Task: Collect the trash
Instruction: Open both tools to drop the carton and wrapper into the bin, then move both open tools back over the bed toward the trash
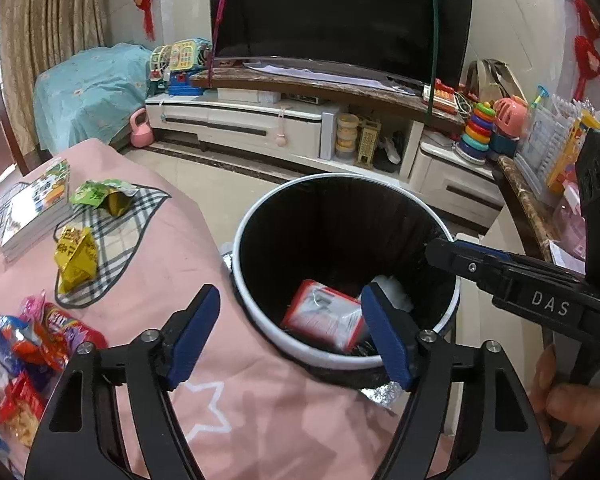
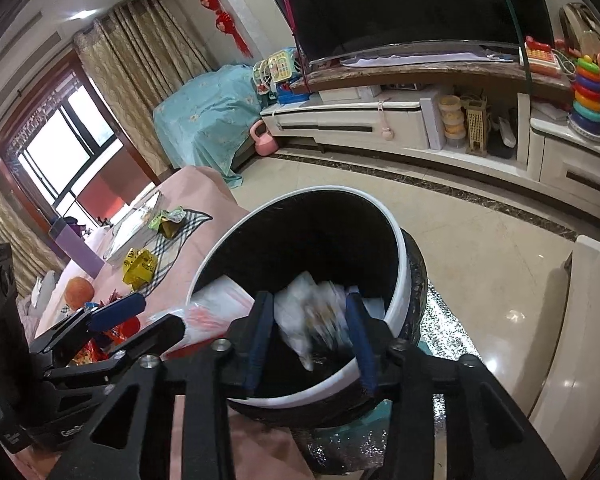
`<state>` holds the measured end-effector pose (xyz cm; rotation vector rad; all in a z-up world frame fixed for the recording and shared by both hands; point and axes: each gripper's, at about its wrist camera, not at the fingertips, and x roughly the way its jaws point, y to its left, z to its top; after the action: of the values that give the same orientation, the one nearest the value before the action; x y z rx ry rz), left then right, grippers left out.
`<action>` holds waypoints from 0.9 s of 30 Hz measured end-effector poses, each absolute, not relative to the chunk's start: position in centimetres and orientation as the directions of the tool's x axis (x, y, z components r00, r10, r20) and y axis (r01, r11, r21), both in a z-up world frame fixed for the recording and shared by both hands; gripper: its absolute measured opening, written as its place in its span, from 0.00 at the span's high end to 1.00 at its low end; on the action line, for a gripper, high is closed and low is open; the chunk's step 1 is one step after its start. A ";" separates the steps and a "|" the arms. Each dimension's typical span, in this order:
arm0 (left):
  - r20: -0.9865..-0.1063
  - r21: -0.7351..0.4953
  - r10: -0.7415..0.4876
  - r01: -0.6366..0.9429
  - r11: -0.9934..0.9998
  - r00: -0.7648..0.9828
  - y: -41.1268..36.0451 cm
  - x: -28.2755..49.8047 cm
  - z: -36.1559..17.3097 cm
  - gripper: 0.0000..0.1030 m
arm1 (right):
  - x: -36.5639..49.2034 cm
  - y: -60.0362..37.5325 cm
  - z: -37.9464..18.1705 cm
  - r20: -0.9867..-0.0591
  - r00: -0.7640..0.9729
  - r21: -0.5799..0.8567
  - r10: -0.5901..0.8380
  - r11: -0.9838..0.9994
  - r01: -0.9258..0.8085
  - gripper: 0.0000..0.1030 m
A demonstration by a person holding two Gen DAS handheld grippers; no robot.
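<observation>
A round trash bin point(image 1: 256, 216) with a white rim and black liner stands beside the pink-covered table point(image 1: 172, 280); it also shows in the right wrist view point(image 2: 396, 280). My left gripper point(image 1: 292, 334) is open and empty over the bin's near rim; a blurred red and white wrapper point(image 1: 324, 316) lies inside the bin below it. My right gripper point(image 2: 310, 336) is open over the bin, with a blurred white wrapper point(image 2: 312, 312) between its fingers, apparently falling. A yellow wrapper point(image 1: 76, 258), a green wrapper point(image 1: 100, 194) and several red and blue snack packets point(image 1: 32, 344) lie on the table.
Books point(image 1: 32, 216) and a checked cloth point(image 1: 112, 240) lie on the table. A TV cabinet point(image 1: 260, 128) with toys stands behind the bin. A marble-edged counter point(image 1: 528, 208) is at the right. An orange ball point(image 2: 79, 292) sits on the table.
</observation>
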<state>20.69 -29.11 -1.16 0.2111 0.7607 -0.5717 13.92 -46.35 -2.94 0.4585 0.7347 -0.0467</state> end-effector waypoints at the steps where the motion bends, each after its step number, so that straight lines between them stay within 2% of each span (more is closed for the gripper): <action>1: -0.700 -0.026 -0.413 0.556 0.831 0.583 -28.8 20.5 -1.1 0.27 | 13.7 -46.3 -2.9 -0.653 0.749 0.390 0.117 0.899 0.200 0.54; 5: -0.694 -0.040 -0.409 0.535 0.844 0.593 -27.0 19.7 -1.1 0.26 | 13.0 -45.7 -2.4 -0.641 0.758 0.393 0.122 0.900 0.187 0.52; 7: -0.693 -0.041 -0.400 0.521 0.853 0.600 -26.1 19.2 -1.3 0.24 | 12.7 -45.3 -2.2 -0.634 0.763 0.395 0.126 0.901 0.179 0.35; 13: -0.707 -0.078 -0.379 0.466 0.881 0.597 -22.5 17.9 -2.5 0.23 | 11.2 -43.4 -1.7 -0.604 0.785 0.408 0.138 0.900 0.155 0.20; 27: -0.728 -0.131 -0.332 0.353 0.926 0.600 -15.2 15.2 -4.2 0.23 | 9.3 -37.6 -2.5 -0.602 0.772 0.423 0.204 0.901 0.092 0.14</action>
<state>15.15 -15.23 -4.22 0.0273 0.8381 -0.3969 9.33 -37.62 -2.53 0.4525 0.6915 0.0629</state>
